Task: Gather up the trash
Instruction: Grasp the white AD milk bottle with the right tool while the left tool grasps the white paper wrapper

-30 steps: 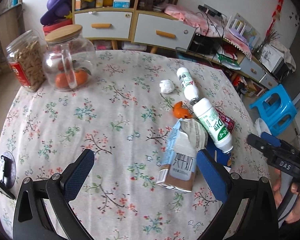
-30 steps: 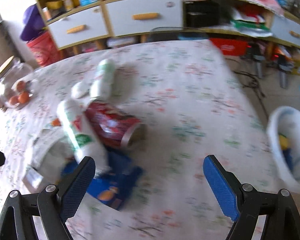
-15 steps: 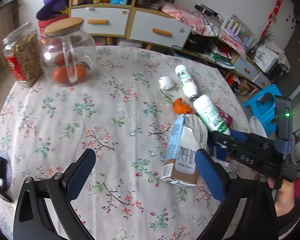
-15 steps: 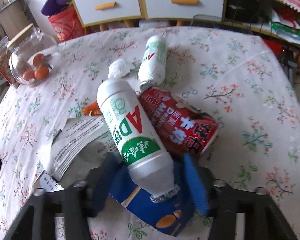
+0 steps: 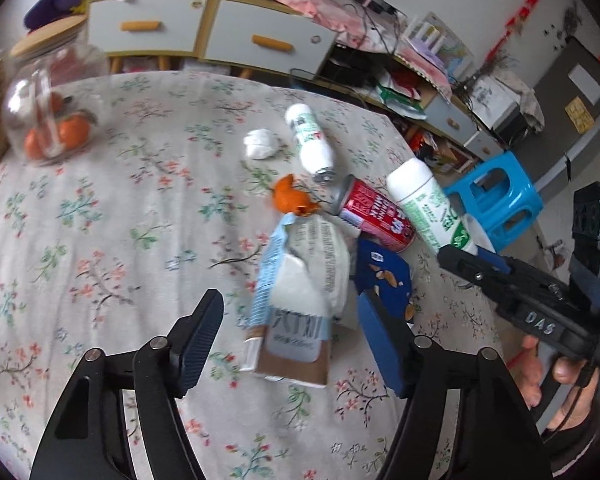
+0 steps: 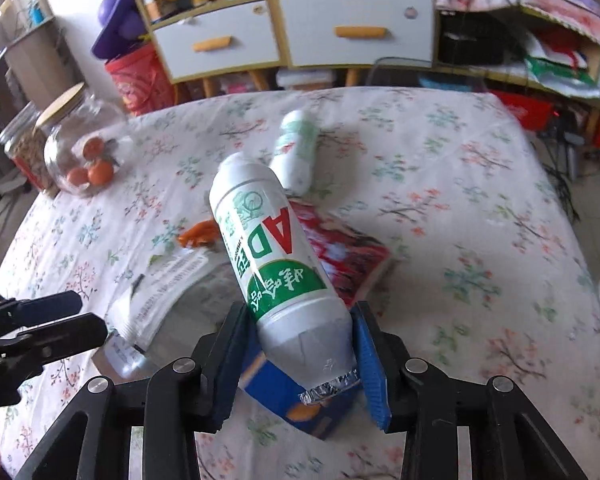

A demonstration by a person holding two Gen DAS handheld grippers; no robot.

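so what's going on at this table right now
A person with a gripper in each hand is clearing trash off a flowered tablecloth. The right gripper is closing on a white and green bottle, tilted up off the pile. The left gripper is closing around a torn milk carton without touching it yet. A red can, a second bottle, orange peel and a blue wrapper still lie there.

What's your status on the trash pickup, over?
Right hand-held gripper clamped on white bottle, lifted. Left hand-held gripper closing around torn carton, not gripping yet. Red can, blue wrapper crowd the carton.
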